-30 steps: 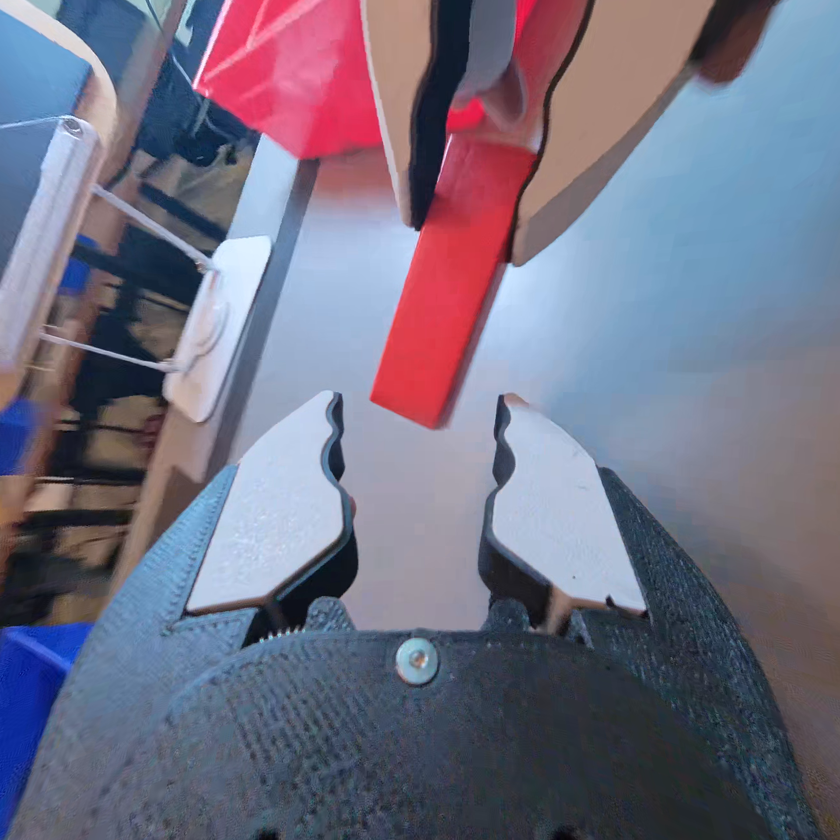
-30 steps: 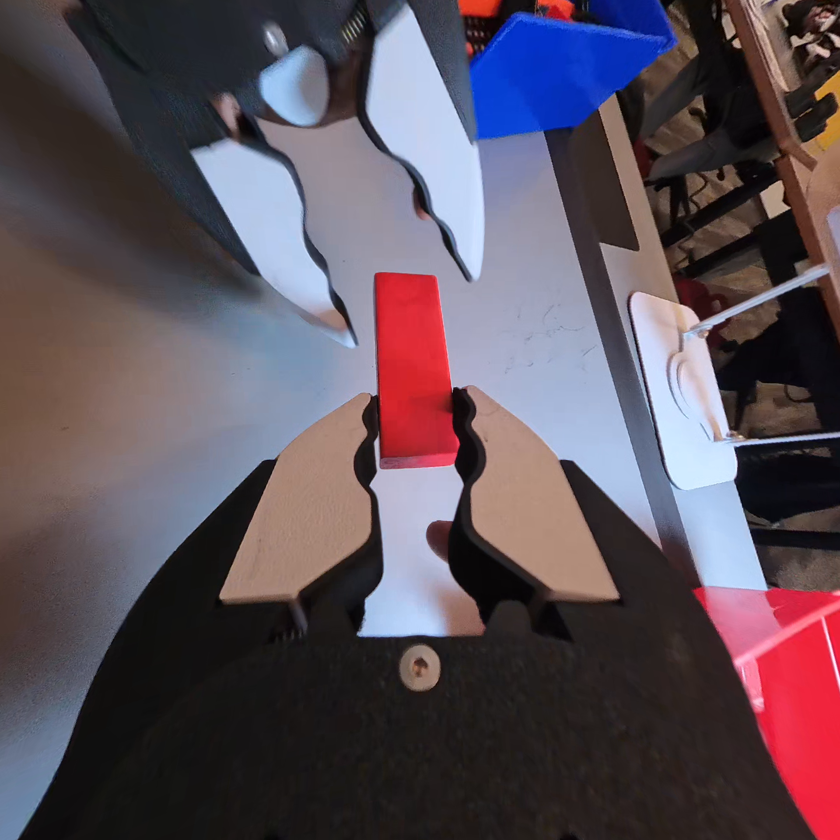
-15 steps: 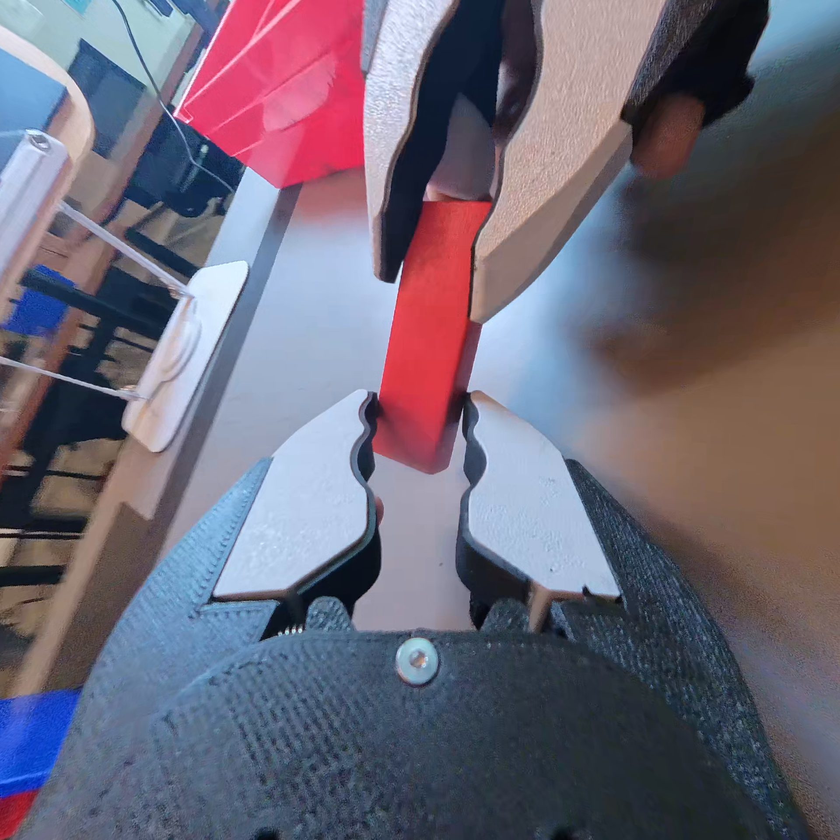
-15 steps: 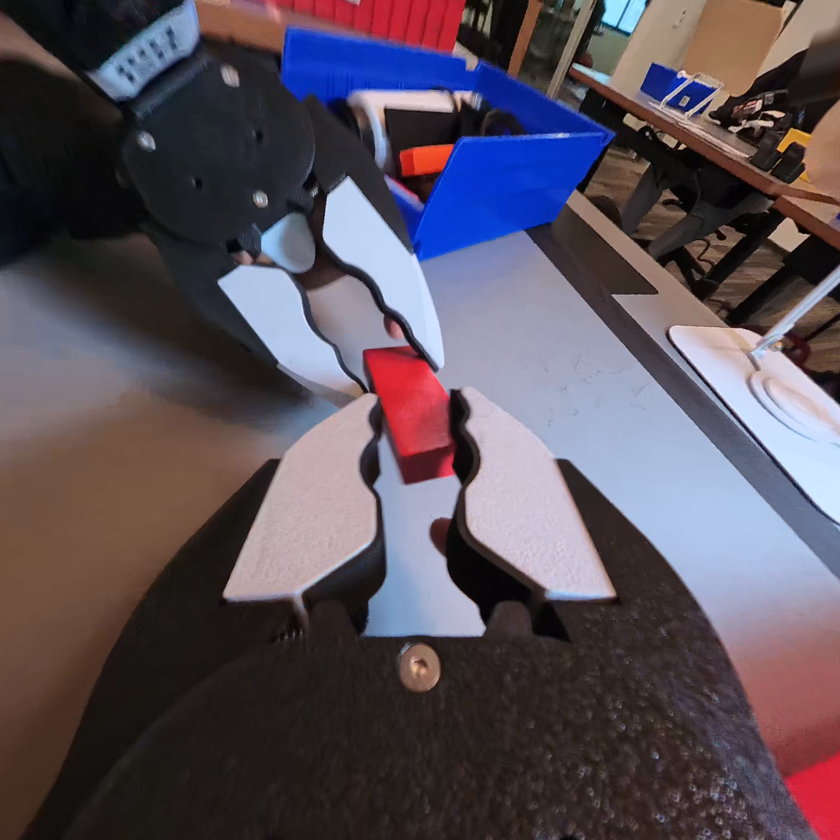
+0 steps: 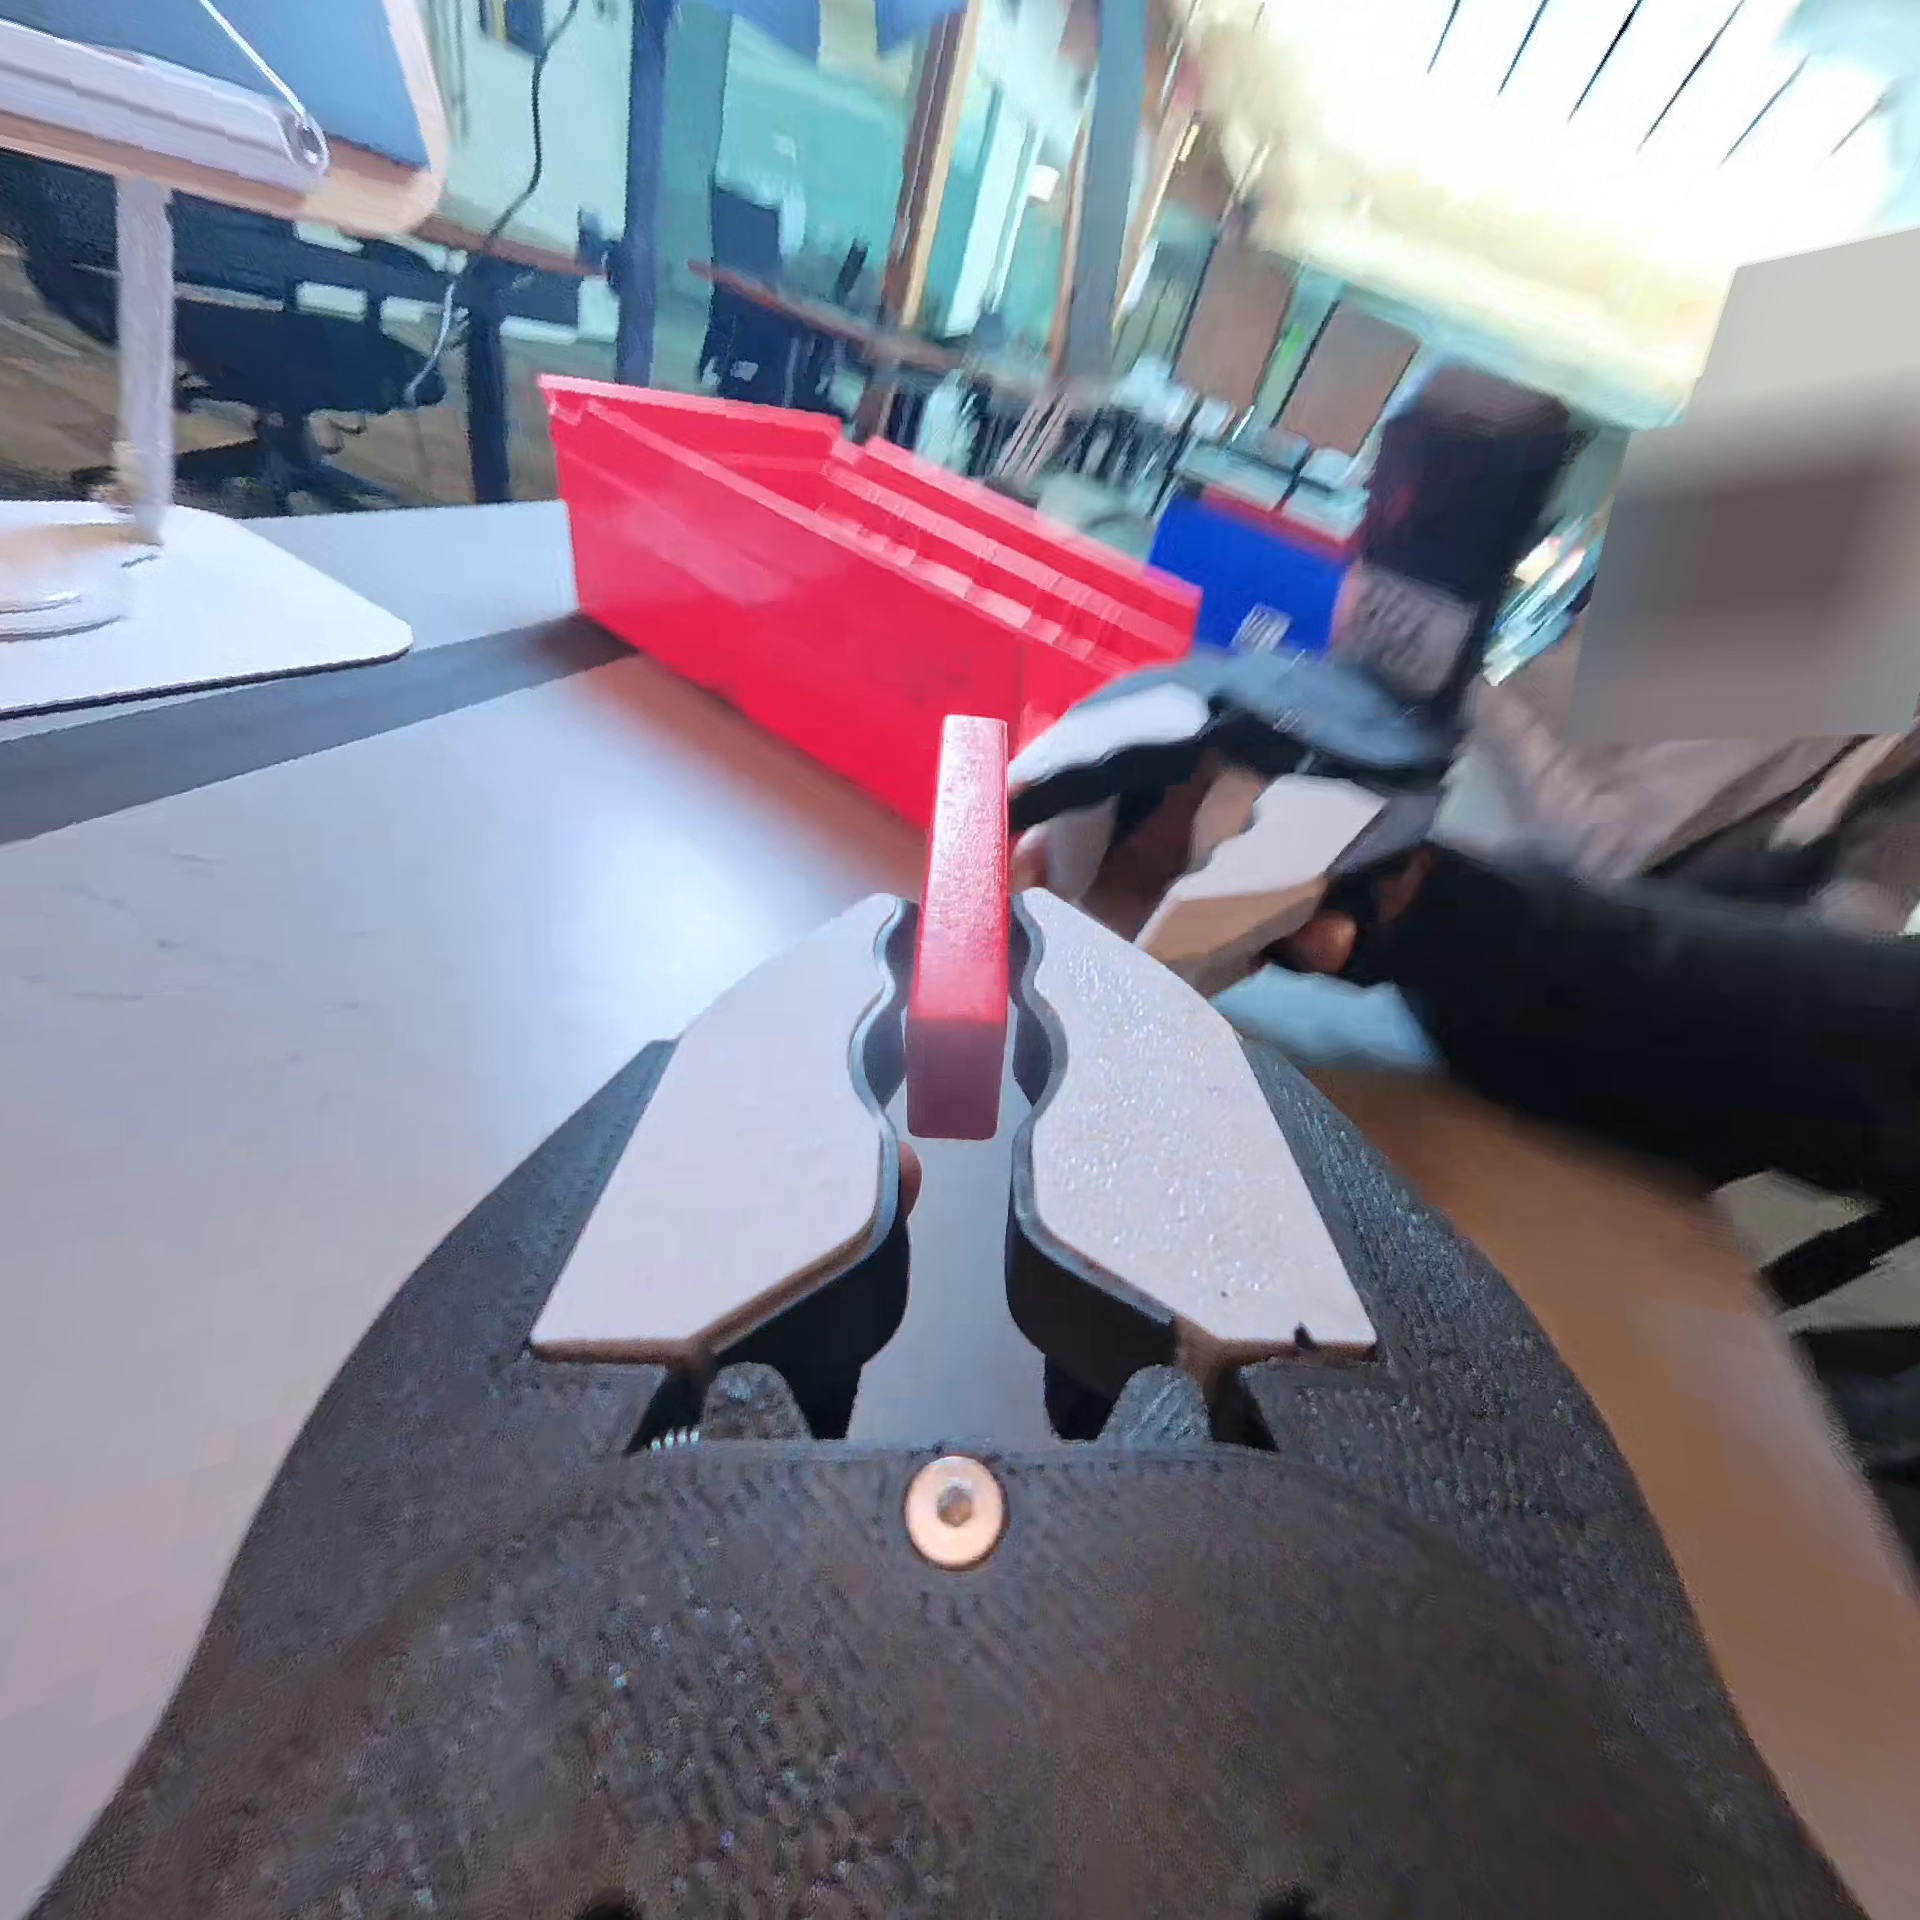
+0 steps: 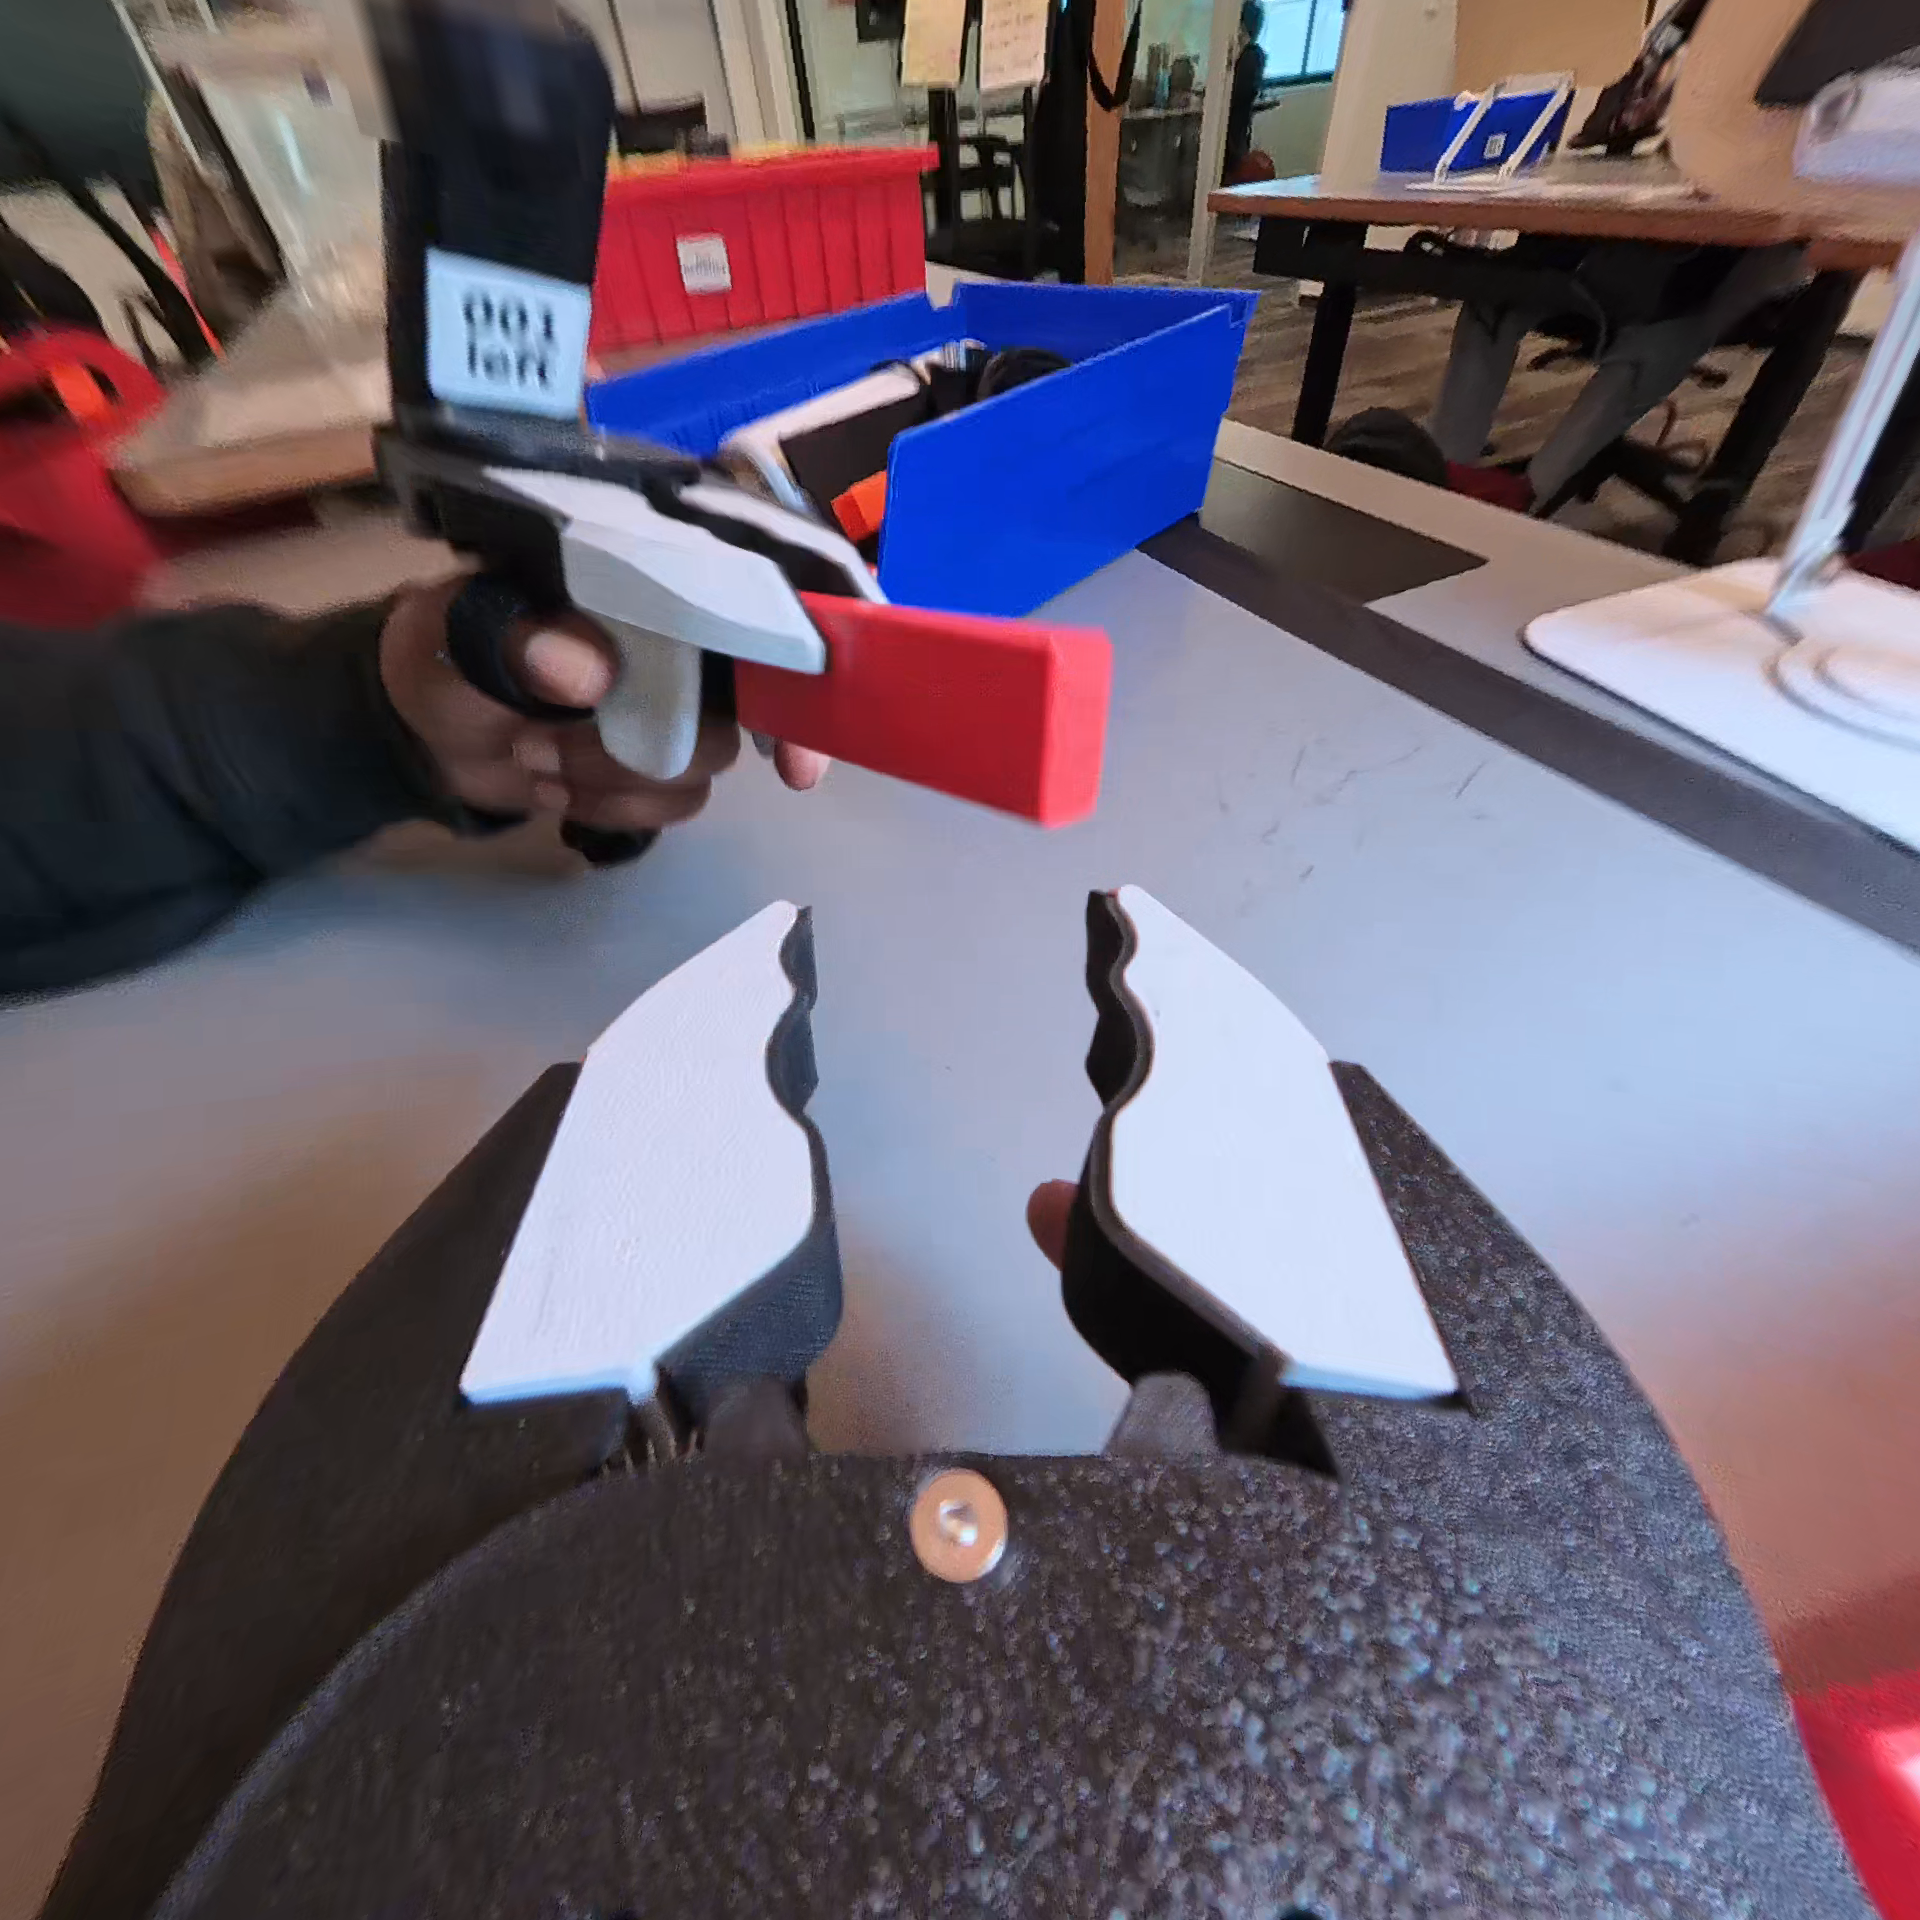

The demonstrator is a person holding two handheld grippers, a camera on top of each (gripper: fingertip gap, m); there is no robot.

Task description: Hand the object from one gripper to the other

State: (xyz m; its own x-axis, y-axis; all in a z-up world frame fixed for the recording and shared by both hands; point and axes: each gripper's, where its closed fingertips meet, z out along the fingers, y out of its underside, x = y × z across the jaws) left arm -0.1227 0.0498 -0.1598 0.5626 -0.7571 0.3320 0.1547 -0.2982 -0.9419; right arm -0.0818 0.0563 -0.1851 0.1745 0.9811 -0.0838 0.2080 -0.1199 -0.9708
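Your left gripper [image 5: 961, 914] clamps the red block [image 5: 961, 935]; your right gripper [image 6: 948, 914] stands wide and empty.

From the right wrist view, your sleeved left hand [image 6: 551, 717] holds its gripper level above the counter [image 6: 1403, 935], block pointing right, its near end hidden between the fingers. In the left wrist view your right gripper is blurred, partly behind the block.

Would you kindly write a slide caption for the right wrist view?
Right tool open and empty above the grey table; the left tool holds the red block ahead.
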